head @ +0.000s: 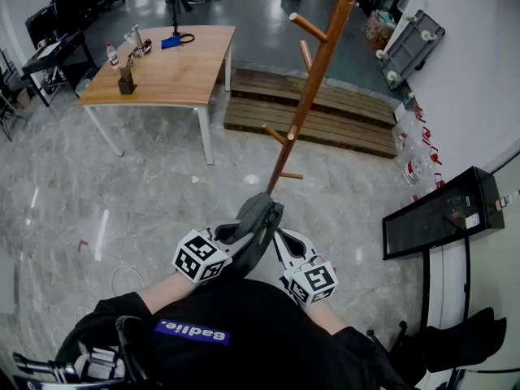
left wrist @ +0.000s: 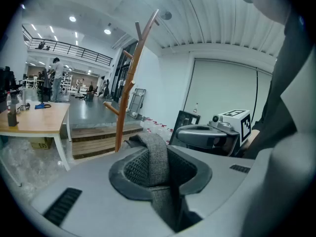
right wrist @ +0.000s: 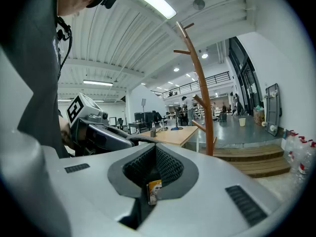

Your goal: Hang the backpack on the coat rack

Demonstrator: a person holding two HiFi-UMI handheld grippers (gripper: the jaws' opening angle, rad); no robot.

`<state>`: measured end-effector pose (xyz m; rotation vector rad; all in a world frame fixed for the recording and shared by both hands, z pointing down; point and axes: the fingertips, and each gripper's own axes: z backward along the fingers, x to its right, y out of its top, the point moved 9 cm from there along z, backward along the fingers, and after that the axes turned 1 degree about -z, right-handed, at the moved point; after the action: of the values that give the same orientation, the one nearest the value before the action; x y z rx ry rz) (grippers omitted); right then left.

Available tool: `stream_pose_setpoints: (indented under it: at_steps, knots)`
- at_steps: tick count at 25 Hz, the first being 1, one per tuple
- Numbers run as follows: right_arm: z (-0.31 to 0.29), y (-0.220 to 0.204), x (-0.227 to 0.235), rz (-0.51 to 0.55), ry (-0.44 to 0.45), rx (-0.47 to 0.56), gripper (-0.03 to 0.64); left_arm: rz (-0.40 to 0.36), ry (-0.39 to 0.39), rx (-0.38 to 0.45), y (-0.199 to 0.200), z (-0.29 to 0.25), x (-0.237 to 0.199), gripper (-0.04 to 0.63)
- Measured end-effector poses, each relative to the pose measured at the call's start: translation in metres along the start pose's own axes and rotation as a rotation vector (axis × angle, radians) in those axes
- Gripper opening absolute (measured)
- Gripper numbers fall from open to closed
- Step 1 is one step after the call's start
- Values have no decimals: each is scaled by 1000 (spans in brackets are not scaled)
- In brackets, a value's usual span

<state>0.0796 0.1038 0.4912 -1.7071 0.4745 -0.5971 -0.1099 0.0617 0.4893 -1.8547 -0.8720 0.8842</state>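
Both grippers hold a dark grey backpack [head: 258, 222] in front of me, low above the floor. My left gripper [head: 241, 238] [left wrist: 154, 171] is shut on a grey woven strap [left wrist: 154, 154] that runs up between its pads. The right gripper [head: 280, 242] [right wrist: 154, 176] is shut on a thin dark fold of the backpack carrying a small yellow tag [right wrist: 154, 191]. They sit side by side, each visible in the other's view. The wooden coat rack [head: 313, 80] [left wrist: 129, 83] [right wrist: 203, 93] stands just ahead, pegs bare.
A wooden table [head: 175, 67] with bottles stands at the back left. A low wooden platform [head: 325, 108] lies behind the rack. At the right are a black cabinet [head: 439, 214], water bottles [head: 416, 167] along the wall and a cart [head: 413, 41].
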Motion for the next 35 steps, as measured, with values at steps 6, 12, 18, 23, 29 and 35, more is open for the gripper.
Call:
stream_pose_setpoints:
  at_steps: [6, 12, 18, 23, 29, 35]
  knots:
    - [0, 0, 4, -3, -3, -1, 8, 0, -1, -6, 1, -3, -2, 100]
    - [0, 1, 6, -16, 6, 3, 8, 5, 2, -15, 1, -5, -2, 100]
    - [7, -4, 17, -37, 16, 15, 8, 8, 39, -23, 4, -13, -7, 100]
    - [18, -7, 42, -58, 29, 14, 8, 1, 110, -26, 14, -23, -17, 100]
    - [28, -11, 76, -75, 63, 6, 8, 14, 226, -10, 26, -33, -35, 100]
    - [13, -7, 91, -72, 69, -17, 8, 11, 266, 1, 43, -37, -74, 100]
